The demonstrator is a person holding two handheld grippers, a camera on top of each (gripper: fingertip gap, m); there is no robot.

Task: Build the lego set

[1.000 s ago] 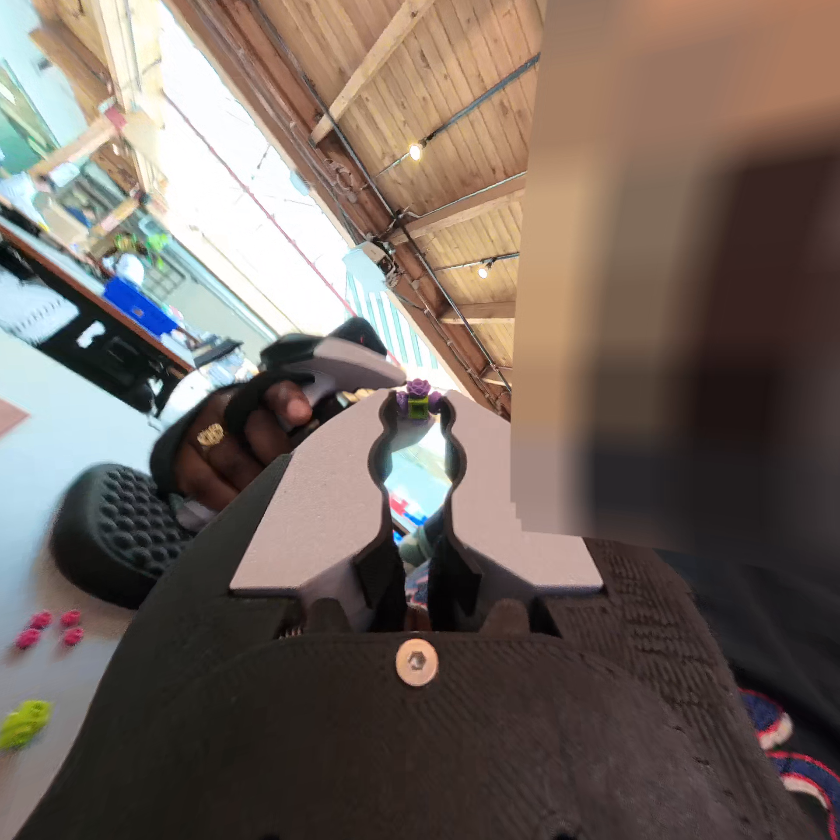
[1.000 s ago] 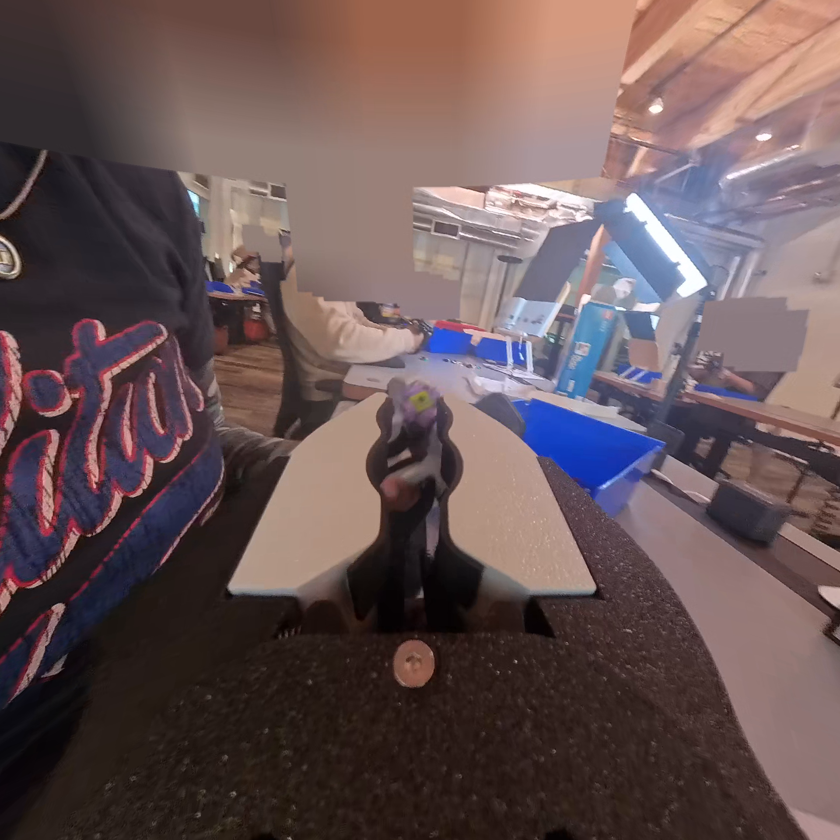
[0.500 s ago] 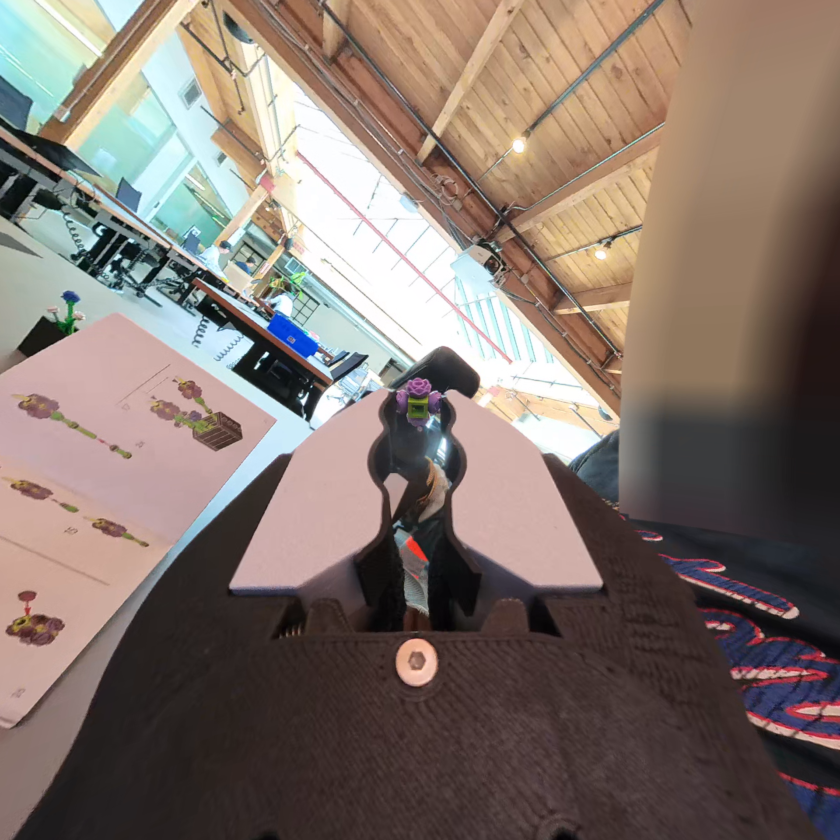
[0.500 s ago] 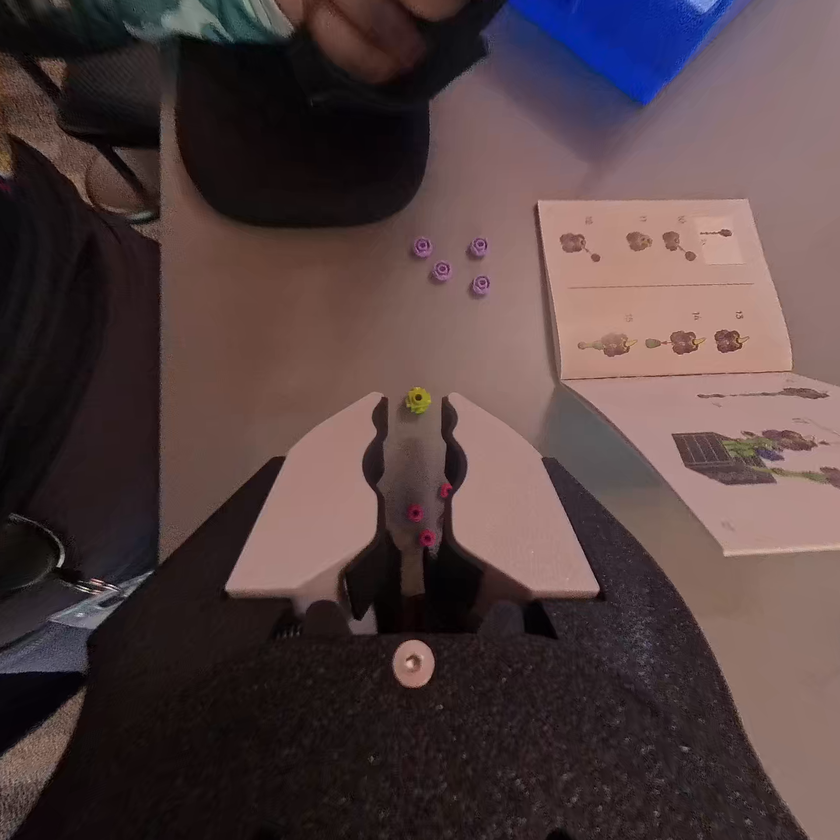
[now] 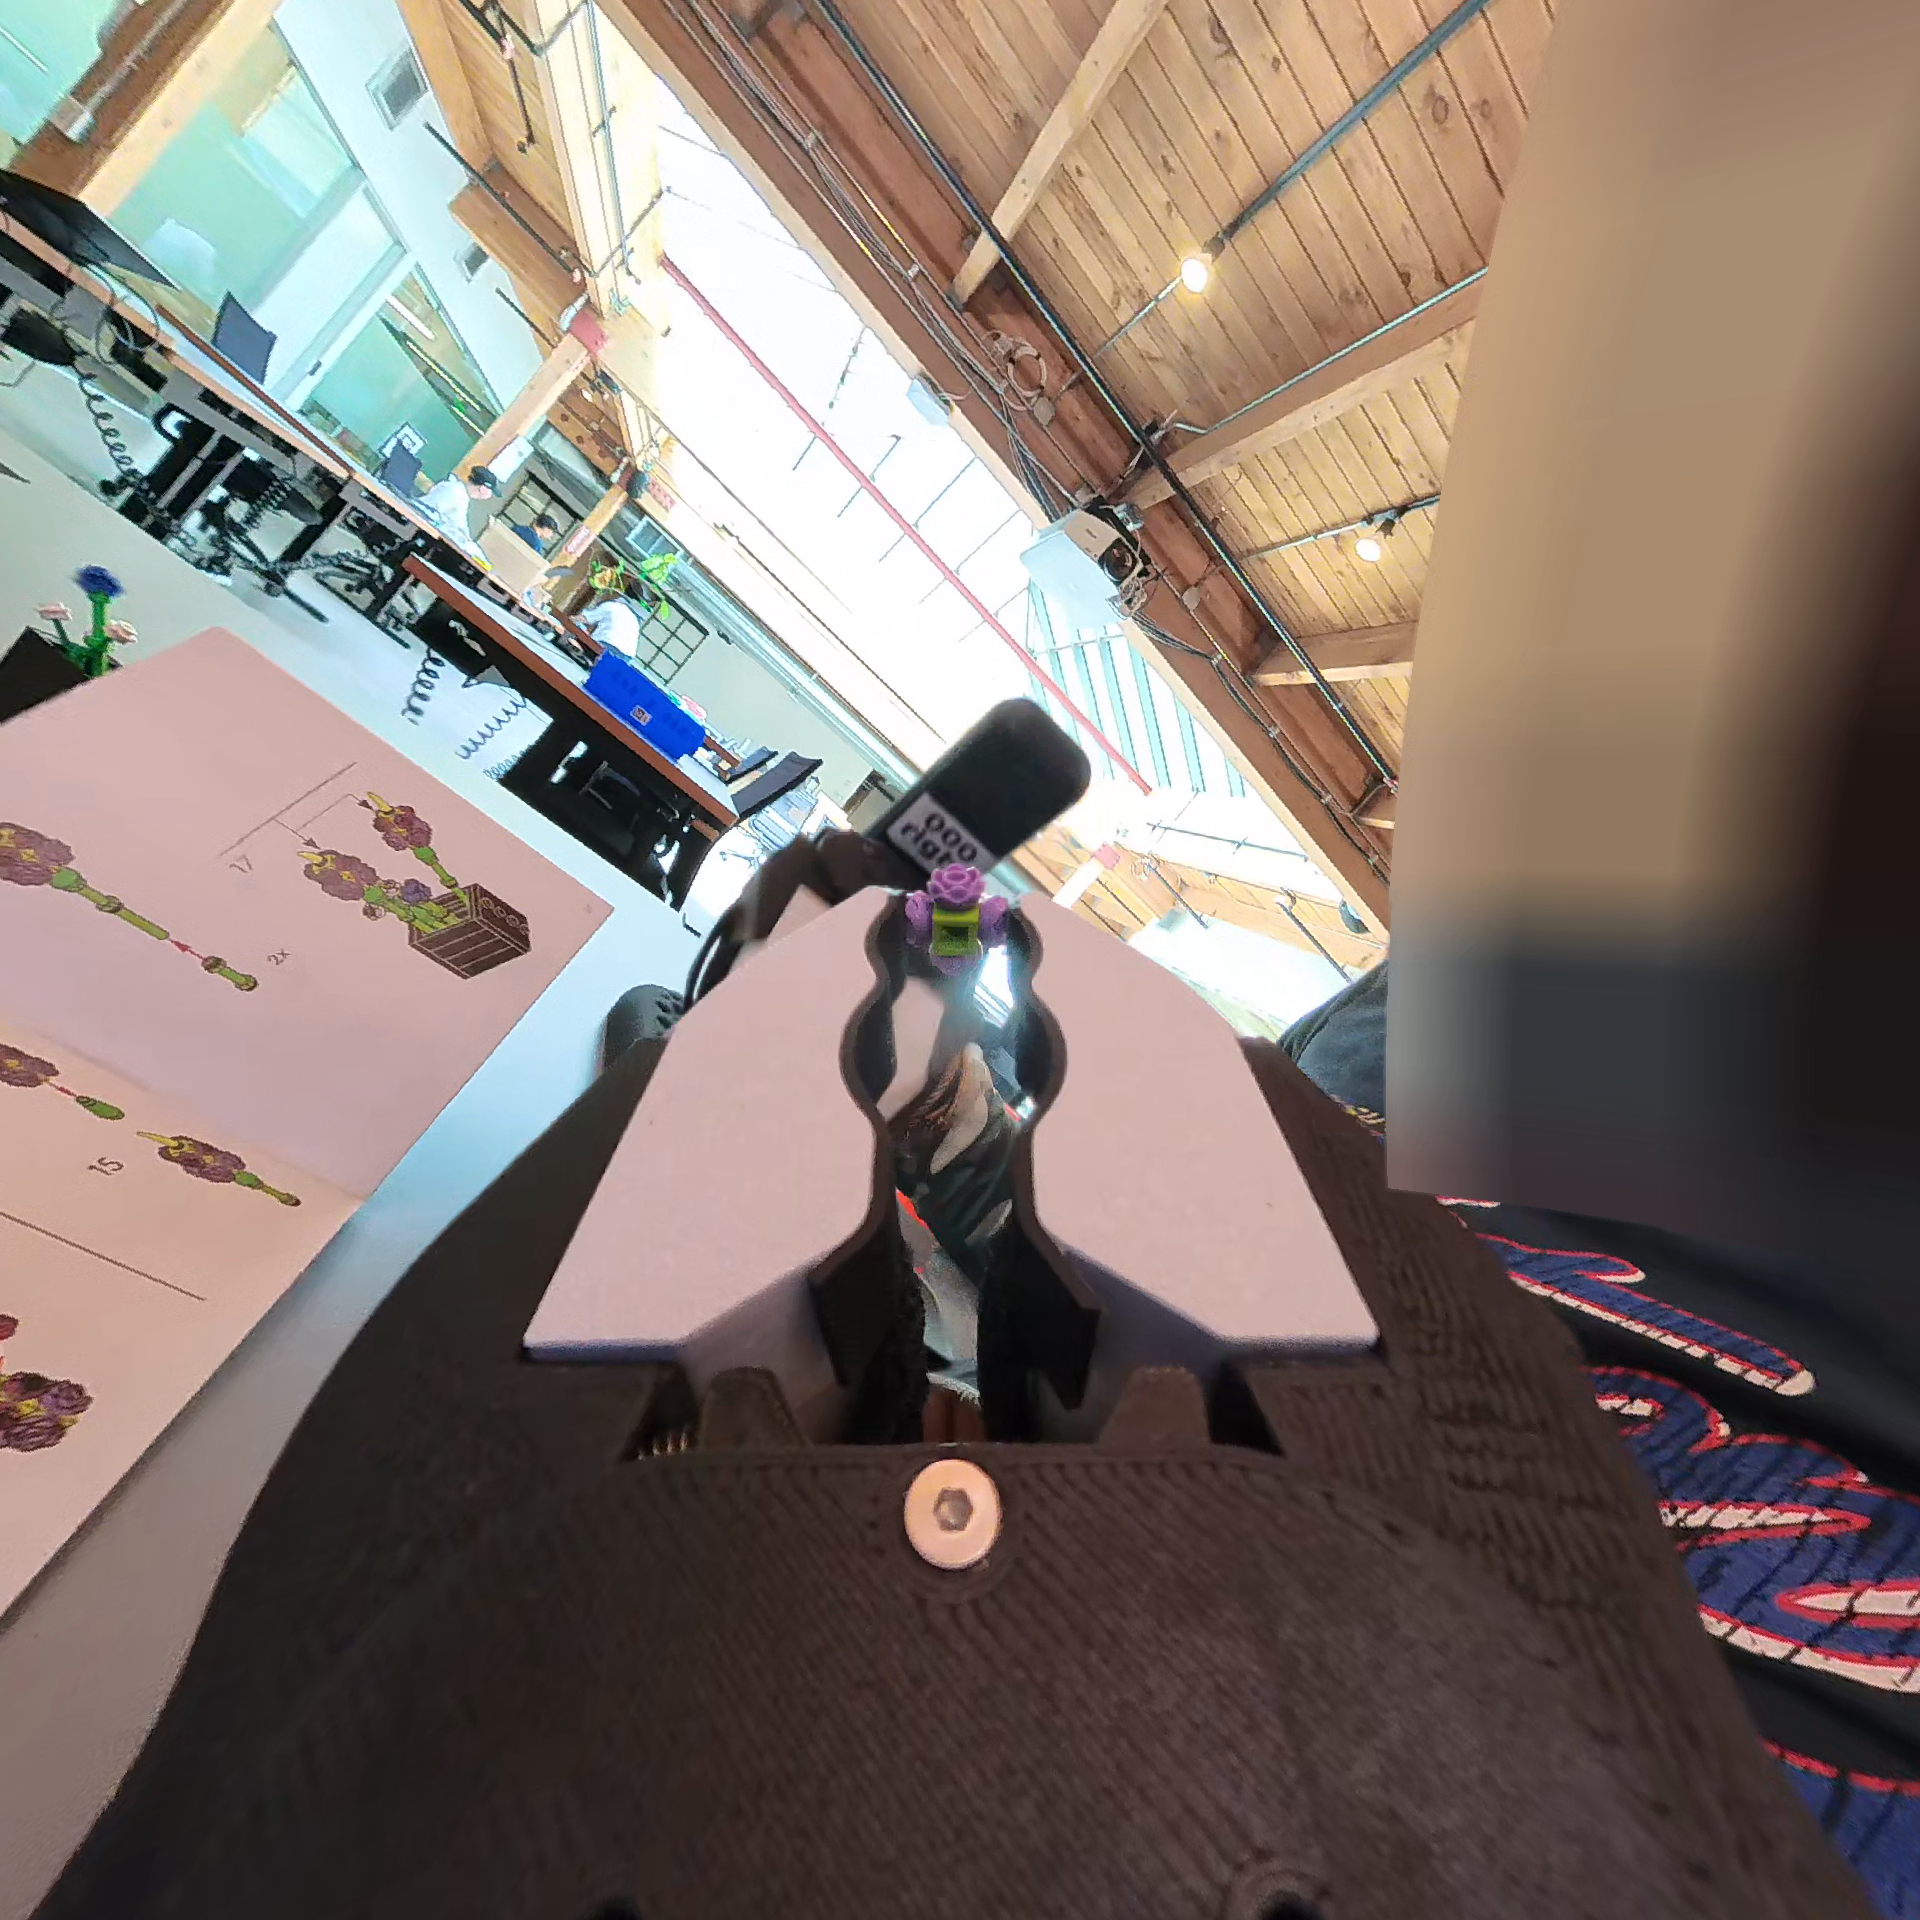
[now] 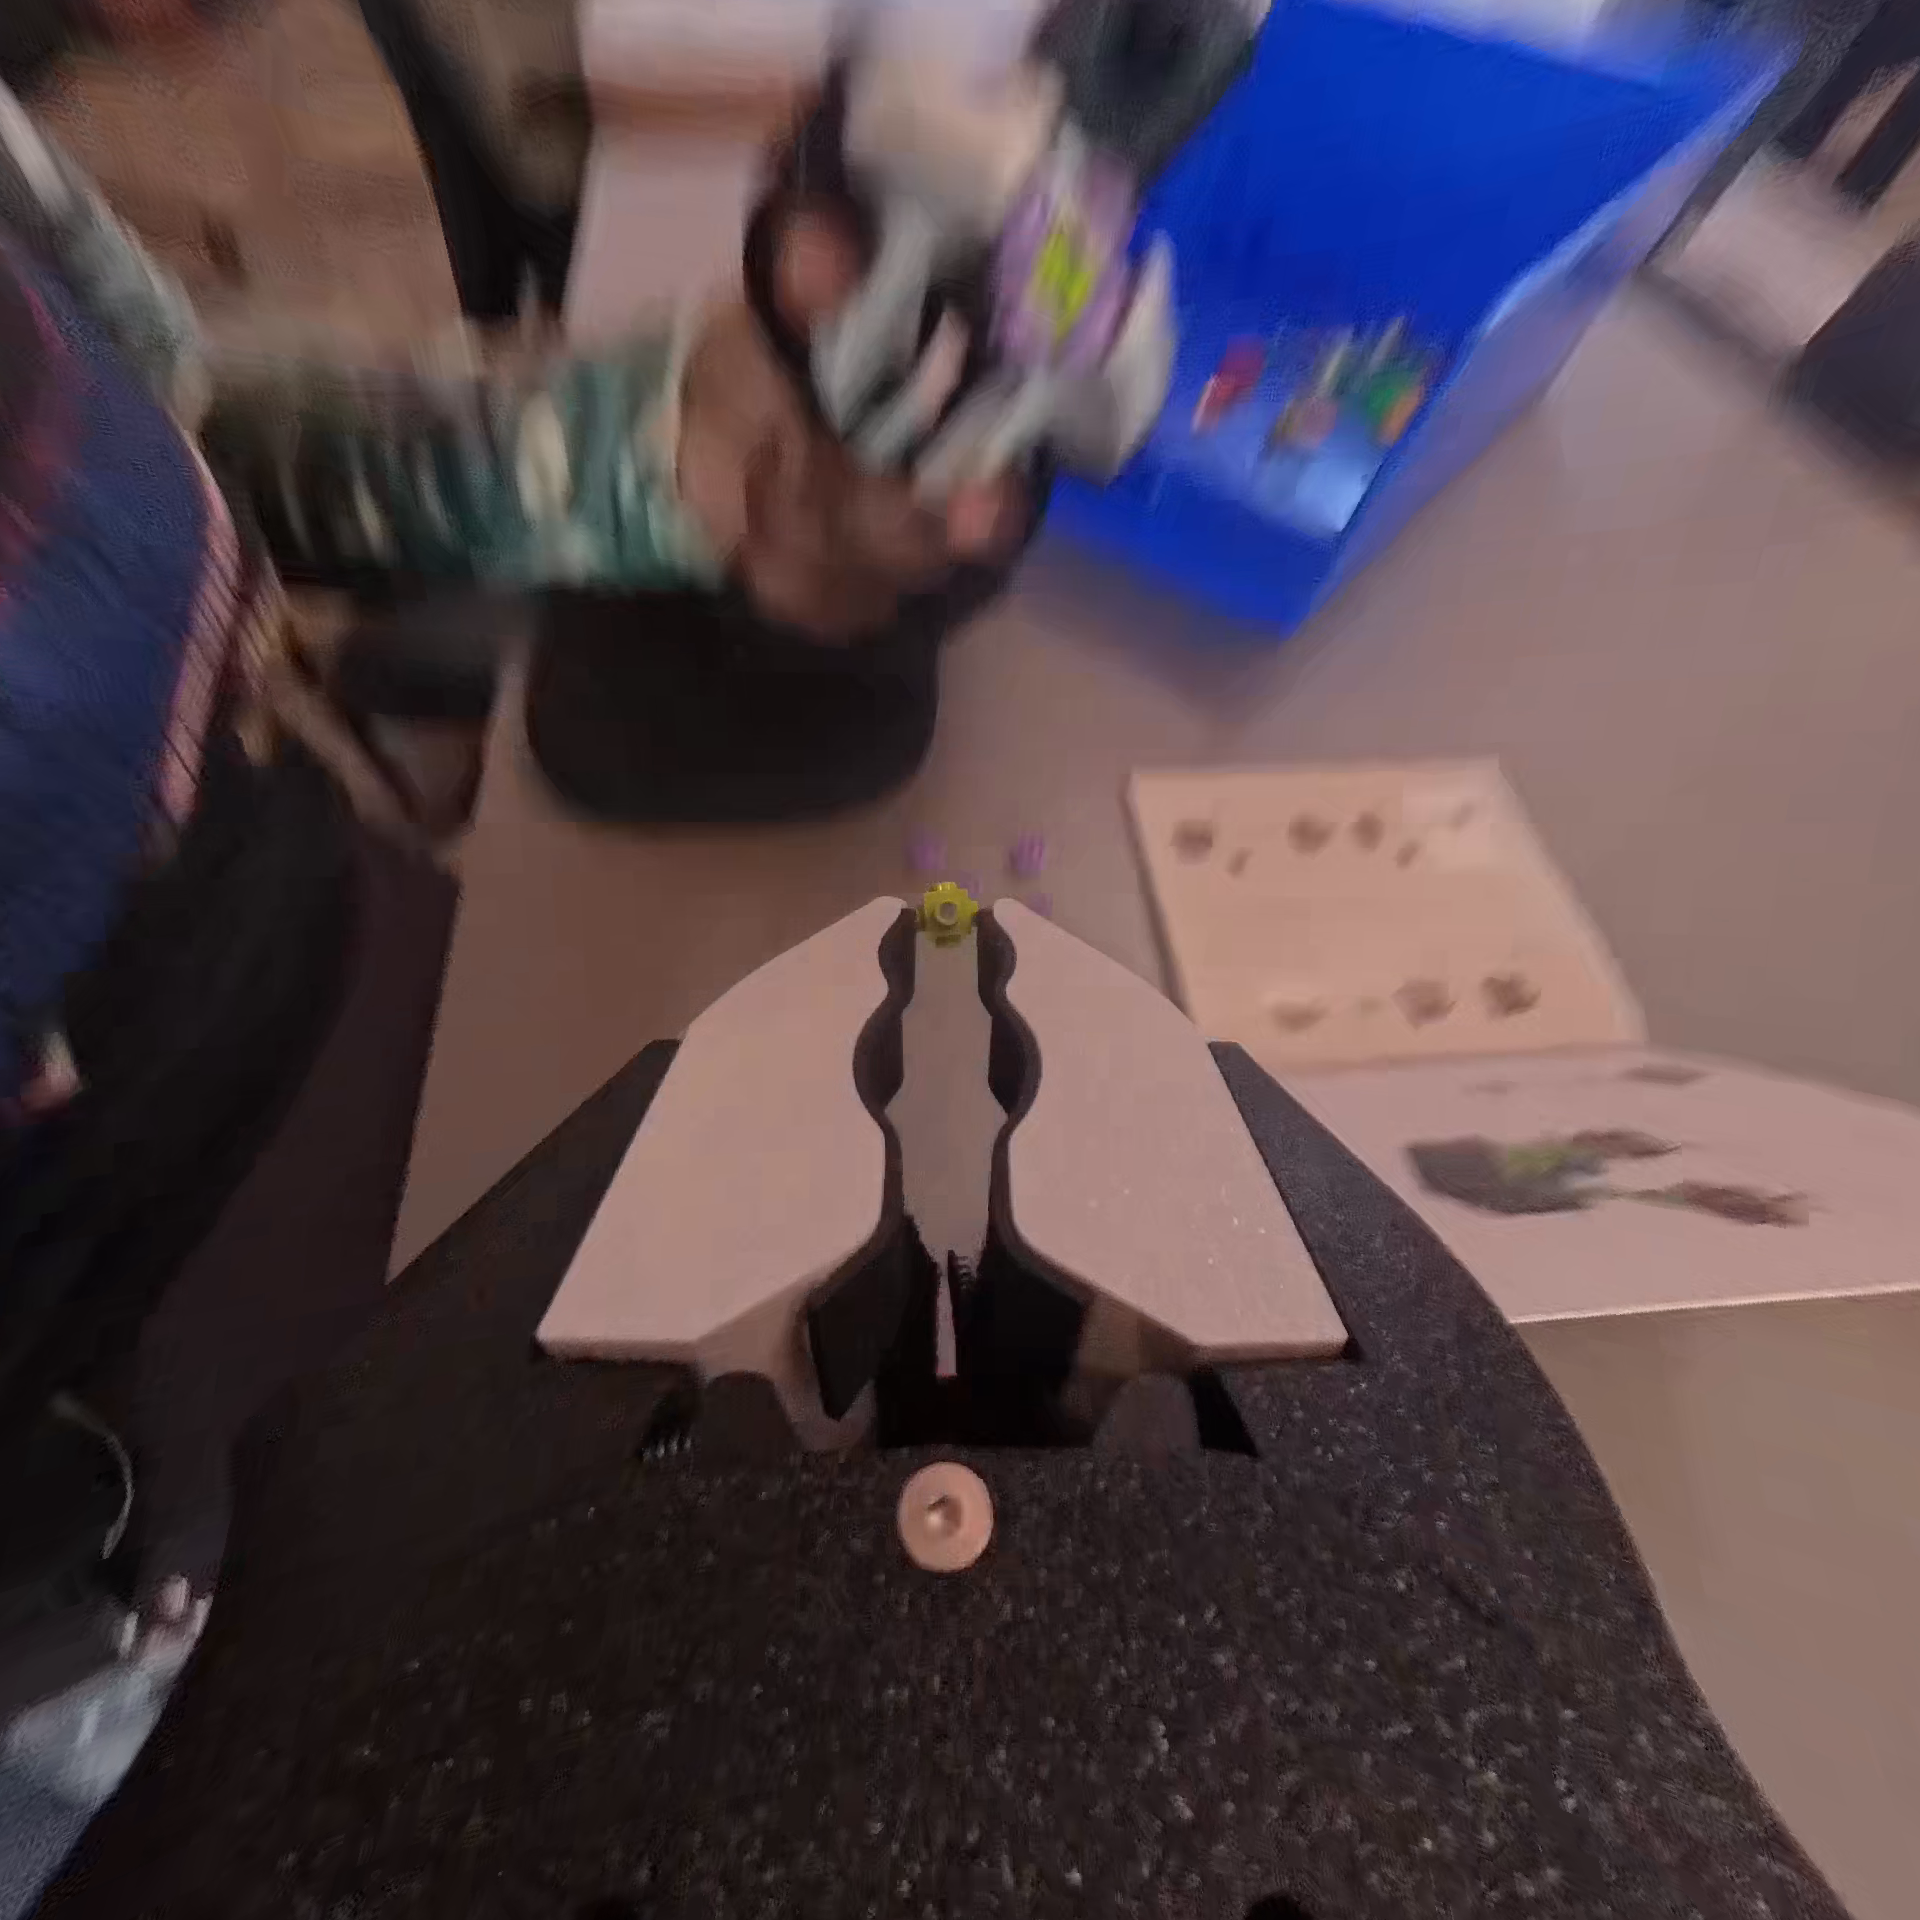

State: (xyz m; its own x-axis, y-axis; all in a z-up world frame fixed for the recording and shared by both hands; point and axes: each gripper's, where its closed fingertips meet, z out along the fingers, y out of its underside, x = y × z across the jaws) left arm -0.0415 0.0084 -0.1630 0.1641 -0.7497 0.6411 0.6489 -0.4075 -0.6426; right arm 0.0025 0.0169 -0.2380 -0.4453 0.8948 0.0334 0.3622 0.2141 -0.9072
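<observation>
Raised since before, right tongs pinch lime piece; left tongs grip purple flower.

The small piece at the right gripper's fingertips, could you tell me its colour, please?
Lime yellow-green piece, clearest in the right wrist view.

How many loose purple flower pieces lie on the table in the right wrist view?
4, blurred: one, one, one and one, all just beyond the right gripper. Its fingers may hide more.
</observation>
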